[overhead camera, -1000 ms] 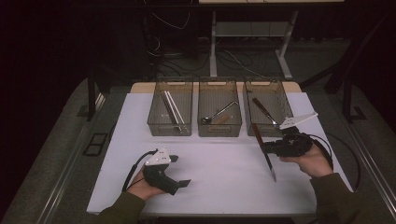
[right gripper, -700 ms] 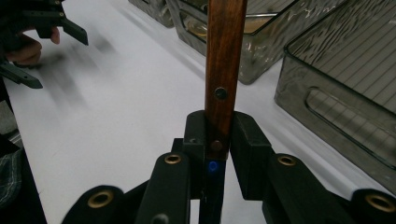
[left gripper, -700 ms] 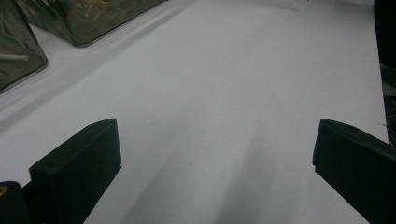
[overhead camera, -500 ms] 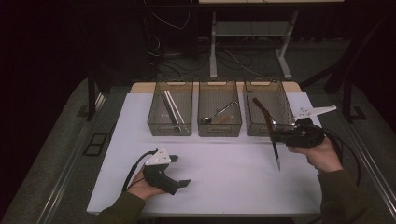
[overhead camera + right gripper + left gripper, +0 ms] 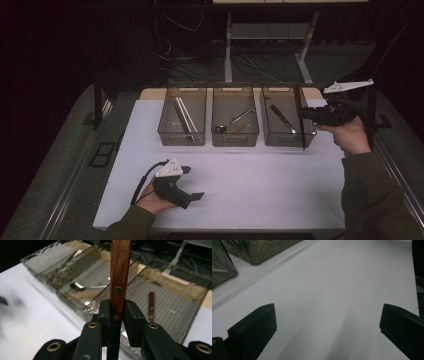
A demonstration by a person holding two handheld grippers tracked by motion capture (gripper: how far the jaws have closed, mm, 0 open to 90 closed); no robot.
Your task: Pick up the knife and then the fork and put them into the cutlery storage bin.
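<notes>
A knife with a brown wooden handle [image 5: 120, 270] hangs upright, blade down, in my right gripper [image 5: 117, 312], whose jaws are shut on the lower handle. From above, the knife [image 5: 302, 132] and right gripper [image 5: 304, 116] hover at the right-hand clear bin [image 5: 277, 86], over its right front corner. Inside that bin lies another wooden-handled knife [image 5: 281, 116], also seen as the knife [image 5: 151, 306] on the bin floor. My left gripper [image 5: 192, 183] rests on the white table near the front left. The left gripper [image 5: 327, 322] has its jaws wide apart with bare table between them.
Three clear bins stand in a row at the back of the white table [image 5: 260, 175]. The left bin [image 5: 182, 86] holds pale sticks [image 5: 183, 118], the middle bin [image 5: 234, 86] a spoon [image 5: 234, 121]. A dark floor and table legs lie beyond.
My right hand has risen and moved away toward the back right with the knife, from over the table to the right-hand bin. The left hand has stayed put.
</notes>
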